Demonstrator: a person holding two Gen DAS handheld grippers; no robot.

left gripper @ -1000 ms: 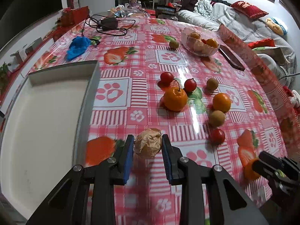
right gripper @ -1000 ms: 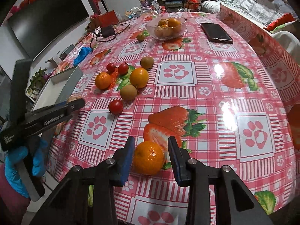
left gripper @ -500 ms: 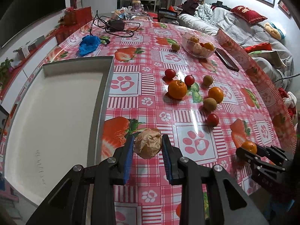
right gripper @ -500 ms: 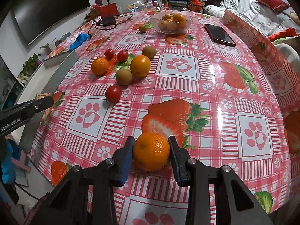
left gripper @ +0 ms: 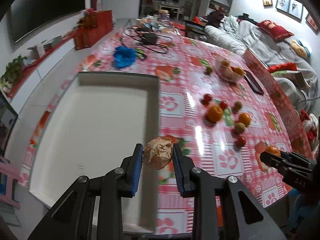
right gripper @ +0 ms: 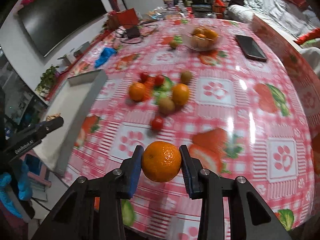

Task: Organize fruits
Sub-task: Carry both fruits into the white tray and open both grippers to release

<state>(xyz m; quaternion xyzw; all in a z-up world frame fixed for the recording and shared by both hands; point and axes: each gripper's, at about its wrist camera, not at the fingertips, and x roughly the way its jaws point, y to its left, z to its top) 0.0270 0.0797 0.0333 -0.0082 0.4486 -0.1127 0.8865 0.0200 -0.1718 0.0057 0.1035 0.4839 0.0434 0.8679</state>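
My left gripper is shut on a wrinkled brown fruit and holds it in the air above the right rim of the white tray. My right gripper is shut on an orange, lifted above the table's near edge; it also shows in the left wrist view. Several loose fruits lie mid-table: oranges, kiwis, small red tomatoes. The left gripper shows at the left of the right wrist view.
A glass bowl of fruit stands at the far side, a black phone to its right. A blue glove and black cables lie beyond the tray. A sofa is at the right.
Both grippers have risen higher above the table with their fruit. The left gripper has moved left, over the tray's right rim. The grips are unchanged.
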